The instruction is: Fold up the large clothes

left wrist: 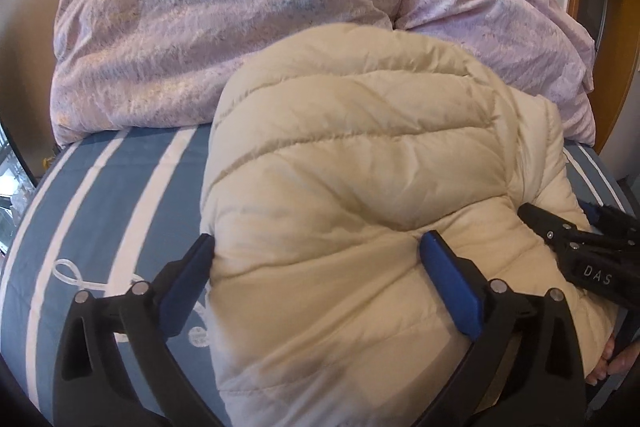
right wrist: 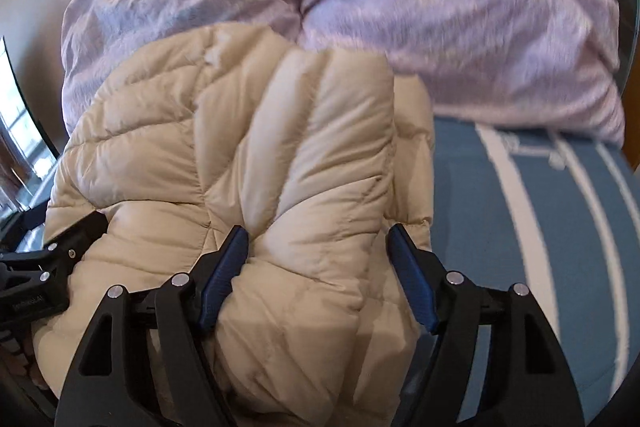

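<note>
**Puffer jacket bunched on striped bed**

A cream quilted puffer jacket [left wrist: 360, 163] lies mounded on the blue white-striped bedsheet [left wrist: 120, 195], against a lilac crumpled duvet [left wrist: 224, 27]. The left gripper [left wrist: 318, 271] straddles it, spread wide; only its view shows the sheet's white embroidery. The right gripper [right wrist: 318, 263] pinches a padded fold.

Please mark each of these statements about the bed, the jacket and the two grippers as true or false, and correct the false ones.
1. The cream puffer jacket lies on a blue sheet with white stripes. True.
2. The bedding behind the jacket is dark green. False: the crumpled duvet is pale lilac.
3. The left gripper has jacket fabric between its fingers. True: they stand wide apart, with the jacket bulging between them.
4. The right gripper hangs over bare sheet, away from the jacket. False: jacket fabric fills the space between its fingers too.
5. The jacket is spread flat with both sleeves out. False: it lies bunched in a thick bundle.
</note>
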`<action>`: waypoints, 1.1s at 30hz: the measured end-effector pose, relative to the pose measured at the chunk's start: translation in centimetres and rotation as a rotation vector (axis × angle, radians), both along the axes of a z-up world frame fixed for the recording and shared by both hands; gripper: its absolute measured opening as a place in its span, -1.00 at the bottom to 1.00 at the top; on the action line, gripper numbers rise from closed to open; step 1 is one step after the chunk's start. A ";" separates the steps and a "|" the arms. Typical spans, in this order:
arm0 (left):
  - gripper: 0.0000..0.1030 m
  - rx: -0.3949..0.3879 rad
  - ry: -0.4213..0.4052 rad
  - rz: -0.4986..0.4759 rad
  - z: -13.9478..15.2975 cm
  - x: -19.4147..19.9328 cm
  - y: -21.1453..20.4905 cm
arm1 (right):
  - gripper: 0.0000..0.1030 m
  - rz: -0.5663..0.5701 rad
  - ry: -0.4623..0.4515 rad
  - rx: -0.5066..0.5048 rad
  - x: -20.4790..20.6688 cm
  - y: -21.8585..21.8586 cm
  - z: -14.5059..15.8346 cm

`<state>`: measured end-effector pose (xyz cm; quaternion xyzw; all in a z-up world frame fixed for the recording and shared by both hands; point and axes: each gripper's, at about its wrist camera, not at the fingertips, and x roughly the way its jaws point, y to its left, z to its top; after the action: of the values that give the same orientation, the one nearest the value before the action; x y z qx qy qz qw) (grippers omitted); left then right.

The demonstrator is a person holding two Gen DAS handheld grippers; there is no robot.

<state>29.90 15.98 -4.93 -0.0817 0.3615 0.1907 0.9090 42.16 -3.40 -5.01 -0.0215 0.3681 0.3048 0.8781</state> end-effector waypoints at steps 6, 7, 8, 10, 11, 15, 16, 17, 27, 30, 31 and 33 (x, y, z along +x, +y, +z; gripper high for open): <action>0.97 -0.015 0.021 -0.005 -1.3 1.0 -0.1 | 0.42 -0.010 0.016 -0.006 0.3 0.1 -1.3; 0.97 -0.025 0.027 -0.006 -1.6 1.2 0.0 | 0.42 -0.012 0.020 -0.007 0.4 0.2 -1.4; 0.97 -0.035 0.031 -0.006 -1.8 1.3 0.1 | 0.42 -0.015 0.023 -0.007 0.5 0.2 -1.5; 0.97 -0.046 0.037 -0.006 -2.1 1.6 0.3 | 0.42 -0.019 0.030 -0.011 0.7 0.3 -1.7; 0.97 -0.047 0.039 -0.005 -2.3 1.7 0.3 | 0.42 -0.019 0.029 -0.013 0.7 0.4 -1.8; 0.97 -0.044 0.052 -0.003 -2.7 1.9 0.3 | 0.42 -0.024 0.031 -0.016 0.8 0.4 -2.1; 0.97 -0.042 0.055 -0.003 -2.7 2.0 0.3 | 0.42 -0.025 0.030 -0.015 0.9 0.3 -2.2; 0.97 -0.039 0.059 -0.003 -2.8 2.1 0.2 | 0.43 -0.026 0.031 -0.015 0.9 0.3 -2.2; 0.97 -0.043 0.064 -0.003 -3.2 2.2 0.3 | 0.44 -0.066 -0.033 0.026 0.4 -1.2 0.4; 0.97 -0.052 0.060 -0.004 -3.3 2.3 0.4 | 0.41 -0.096 -0.112 0.101 -0.2 -2.4 3.5; 0.97 -0.053 0.060 -0.005 -3.3 2.2 0.5 | 0.39 -0.098 -0.129 0.130 -0.2 -2.7 4.6; 0.97 -0.056 0.059 -0.005 -3.3 2.3 0.6 | 0.34 -0.076 -0.138 0.159 -0.1 -2.4 5.9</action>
<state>32.15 16.60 -8.25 -0.1005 0.3935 0.1804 0.8958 42.09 -5.81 0.90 0.0414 0.2821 0.2975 0.9111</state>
